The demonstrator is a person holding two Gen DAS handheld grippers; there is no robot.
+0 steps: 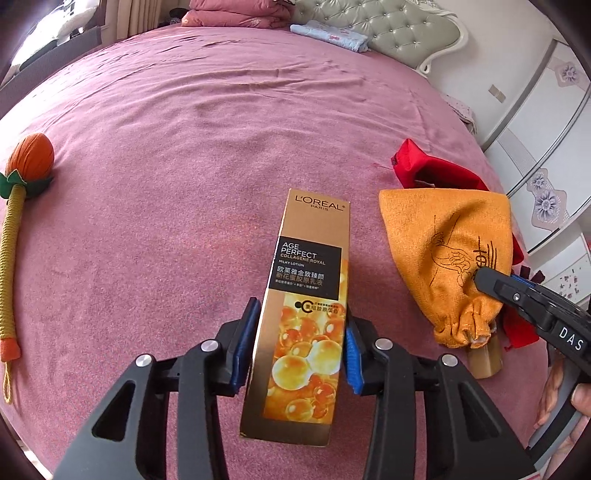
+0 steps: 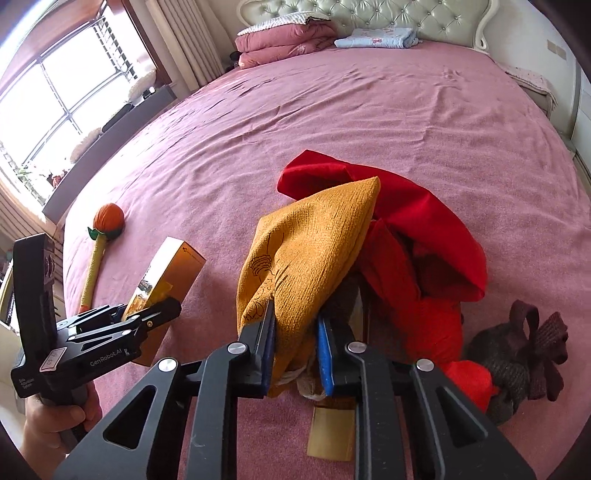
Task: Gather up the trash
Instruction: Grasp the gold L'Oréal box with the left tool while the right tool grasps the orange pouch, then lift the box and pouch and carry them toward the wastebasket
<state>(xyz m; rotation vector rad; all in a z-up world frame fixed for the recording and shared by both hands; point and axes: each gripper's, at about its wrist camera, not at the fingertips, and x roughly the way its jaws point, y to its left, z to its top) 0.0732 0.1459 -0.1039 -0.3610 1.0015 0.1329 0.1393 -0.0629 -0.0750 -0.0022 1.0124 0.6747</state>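
A gold L'Oréal carton is clenched between the blue pads of the left tongs, gripped across its lower half with its long axis pointing forward and its printed face turned up. It is held over the pink bedspread; whether its far end touches the bed cannot be told. In the right wrist view the same carton is seen left of the right tongs, with the left tongs closed around it.

The right tongs are clenched on the gathered neck of an orange drawstring pouch, whose body extends ahead of the fingers. From the left wrist view the pouch is found just right of the carton, with one black finger pressed against its side. A gold-brown object protrudes from the pouch's mouth, near the tongs.

Red cloth is bunched just beyond and right of the pouch, touching it. A dark knitted item lies further right of the right tongs. An orange-headed corded mallet is laid well to the left of the left tongs. Folded bedding is stacked far ahead by the headboard.
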